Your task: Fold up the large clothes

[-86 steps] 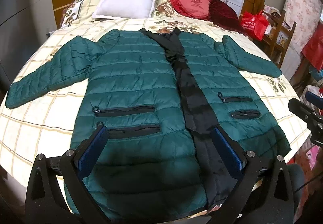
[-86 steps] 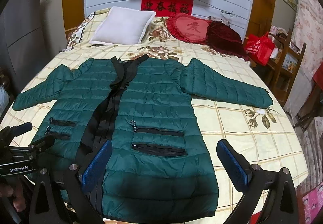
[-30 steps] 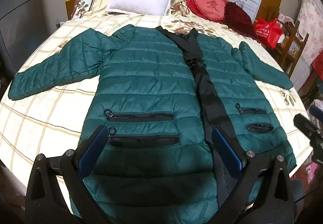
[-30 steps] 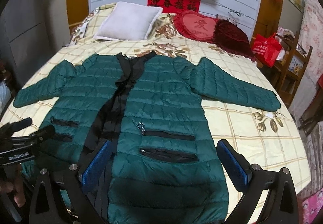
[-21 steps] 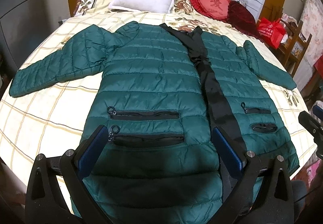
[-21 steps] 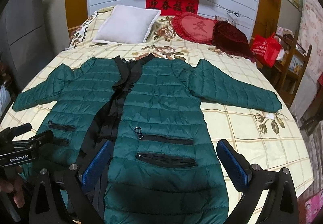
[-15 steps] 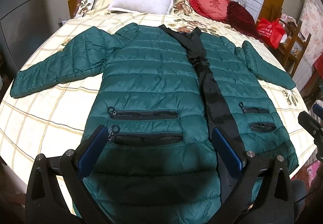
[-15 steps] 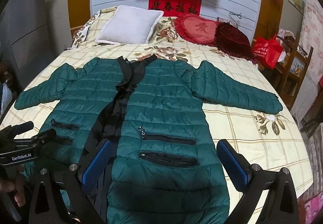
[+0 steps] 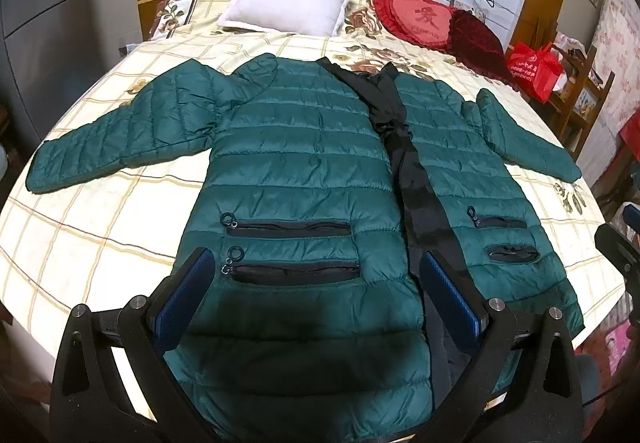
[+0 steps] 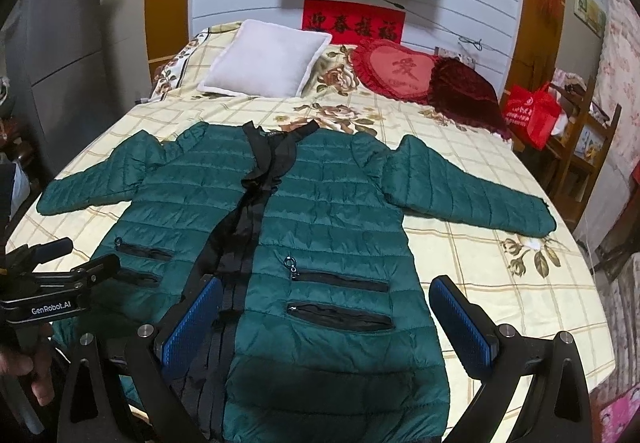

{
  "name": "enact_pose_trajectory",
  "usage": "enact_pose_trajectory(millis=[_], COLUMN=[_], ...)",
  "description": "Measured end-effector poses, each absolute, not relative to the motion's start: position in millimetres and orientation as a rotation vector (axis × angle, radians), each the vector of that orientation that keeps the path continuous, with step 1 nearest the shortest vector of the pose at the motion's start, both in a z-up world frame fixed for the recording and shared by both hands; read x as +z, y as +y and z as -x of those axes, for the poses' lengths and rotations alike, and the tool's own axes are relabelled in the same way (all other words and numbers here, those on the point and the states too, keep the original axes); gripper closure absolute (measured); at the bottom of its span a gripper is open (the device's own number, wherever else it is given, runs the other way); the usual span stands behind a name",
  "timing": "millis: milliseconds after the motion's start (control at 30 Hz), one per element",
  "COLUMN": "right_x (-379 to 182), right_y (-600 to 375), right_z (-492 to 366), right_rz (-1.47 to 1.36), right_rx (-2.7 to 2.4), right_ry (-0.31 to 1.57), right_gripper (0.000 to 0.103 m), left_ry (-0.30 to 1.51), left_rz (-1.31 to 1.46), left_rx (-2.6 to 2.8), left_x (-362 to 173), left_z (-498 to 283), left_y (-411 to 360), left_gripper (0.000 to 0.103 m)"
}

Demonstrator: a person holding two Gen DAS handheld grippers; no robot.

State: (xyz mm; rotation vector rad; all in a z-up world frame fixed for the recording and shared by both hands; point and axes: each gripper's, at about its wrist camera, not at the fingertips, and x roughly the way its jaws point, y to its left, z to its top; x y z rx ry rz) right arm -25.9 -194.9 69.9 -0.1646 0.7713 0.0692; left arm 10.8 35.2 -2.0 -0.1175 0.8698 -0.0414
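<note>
A dark green quilted puffer jacket (image 9: 304,163) (image 10: 328,211) lies flat and face up on the bed, both sleeves spread sideways, with a black strip down its front. My left gripper (image 9: 316,283) hovers open above the hem on the jacket's left half, nothing between its blue pads (image 9: 184,295). My right gripper (image 10: 326,319) hangs open over the hem of the right half, also empty. In the right wrist view the left gripper (image 10: 60,275) shows at the left edge, held by a hand.
The bed (image 10: 500,283) has a yellow checked floral sheet. A white pillow (image 10: 266,57), a red heart cushion (image 10: 396,71) and a dark red cushion (image 10: 464,91) lie at the head. A red bag (image 10: 530,115) and wooden shelf stand to the right.
Both grippers have drifted slightly; the jacket now sits a little lower and farther in the views. The jacket itself has not moved and nothing was gripped.
</note>
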Motion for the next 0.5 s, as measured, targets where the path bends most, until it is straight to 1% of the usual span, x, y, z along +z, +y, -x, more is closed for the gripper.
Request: enact_pose_trajectory(millis=[267, 500], right_x=[79.4, 72.8], right_y=[-183.1, -184.2], right_z=[36.5, 31.0], right_rz=[0.218, 0.195], right_rx=[0.082, 0.076], right_ry=[0.707, 0.734], right_gripper=[0.001, 0.001], left_ry=[0.871, 0.866], left_rz=[0.120, 0.118], left_rx=[-0.041, -0.030], left_x=[-1.1, 0.5], left_z=[-10.0, -8.5], left_y=[35.9, 38.3], left_gripper=[0.000, 0.000])
